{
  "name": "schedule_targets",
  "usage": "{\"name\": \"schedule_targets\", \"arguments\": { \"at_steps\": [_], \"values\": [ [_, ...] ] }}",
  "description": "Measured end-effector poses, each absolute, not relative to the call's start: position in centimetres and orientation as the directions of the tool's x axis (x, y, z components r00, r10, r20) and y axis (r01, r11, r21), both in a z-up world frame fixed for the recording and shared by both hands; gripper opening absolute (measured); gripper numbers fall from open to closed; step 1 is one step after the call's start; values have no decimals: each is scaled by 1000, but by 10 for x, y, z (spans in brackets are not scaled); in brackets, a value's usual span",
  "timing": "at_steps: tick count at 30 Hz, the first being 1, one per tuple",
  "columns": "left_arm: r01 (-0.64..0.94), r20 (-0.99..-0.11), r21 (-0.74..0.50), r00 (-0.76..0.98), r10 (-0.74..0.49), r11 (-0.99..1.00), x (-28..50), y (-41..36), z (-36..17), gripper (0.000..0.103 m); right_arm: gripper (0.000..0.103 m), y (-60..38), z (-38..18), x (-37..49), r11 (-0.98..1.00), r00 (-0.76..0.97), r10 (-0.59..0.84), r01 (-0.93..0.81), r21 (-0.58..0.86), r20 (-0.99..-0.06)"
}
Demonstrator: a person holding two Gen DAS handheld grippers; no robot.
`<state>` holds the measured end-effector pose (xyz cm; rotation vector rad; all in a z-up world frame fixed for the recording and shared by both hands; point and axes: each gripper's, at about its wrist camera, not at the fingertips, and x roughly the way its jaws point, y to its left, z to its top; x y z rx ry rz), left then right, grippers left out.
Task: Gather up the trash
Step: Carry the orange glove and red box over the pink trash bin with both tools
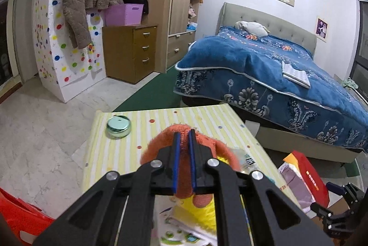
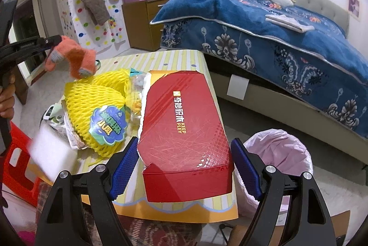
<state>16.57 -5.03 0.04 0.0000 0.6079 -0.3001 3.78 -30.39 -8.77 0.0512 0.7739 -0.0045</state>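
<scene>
Pinching tight, my left gripper [image 1: 184, 137] is holding an orange sock [image 1: 161, 142], its blue pads pressed together on the fuzzy cloth. Through the left wrist camera the sock is bulging out on both sides of the jaws, above the striped table [image 1: 207, 117]. A round green tin [image 1: 118, 126] is sitting far left on the table, apart from me, and yellow netting [image 1: 204, 209] is showing just below the jaws. The right gripper is peeking in at the lower right edge.

Through the right wrist camera, my right gripper [image 2: 181, 165] is holding its jaws spread wide, flanking the near end of a red box [image 2: 184, 126] lying on the table; whether the pads are touching the box I cannot tell, but they are not visibly squeezing it. The sock [image 2: 71, 57] is hanging from the left gripper [image 2: 54, 41] at the far left, clear above the yellow net [image 2: 96, 98] and the litter around it. A bin [image 2: 276, 154] lined with a pink bag is standing just right of the table, beside the right jaw.

I am judging the step as carrying the sock across to the bin. To do it well I am keeping the grip firm, keeping the sock high enough to clear the net and box, and opening only once it is over the bin's mouth.
</scene>
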Motion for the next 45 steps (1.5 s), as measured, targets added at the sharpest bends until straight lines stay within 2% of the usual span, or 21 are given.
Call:
{"name": "schedule_targets", "arguments": {
  "at_steps": [6, 13, 18, 24, 31, 45],
  "values": [
    [302, -544, -72, 787, -292, 950, 154, -54, 4, 6, 79, -307, -88, 39, 998, 717, 10, 35, 50, -697],
    [332, -490, -83, 807, -328, 940, 136, -47, 32, 6, 79, -303, -73, 32, 998, 748, 12, 33, 55, -663],
    [392, -435, -63, 817, -379, 918, 114, -56, 60, 6, 79, -307, -59, 24, 997, 769, 5, 42, 58, -640],
    [478, -412, -46, 791, -453, 877, 84, -82, 71, 6, 79, -322, -51, 8, 995, 781, -21, 80, 67, -625],
    [580, -439, -45, 720, -537, 813, 57, -127, 58, 6, 79, -356, -55, -17, 984, 774, -87, 164, 66, -627],
    [751, -561, -51, 524, -641, 659, 42, -250, 1, 6, 79, -437, -79, -58, 929, 718, -236, 364, 64, -655]
  ]
}}
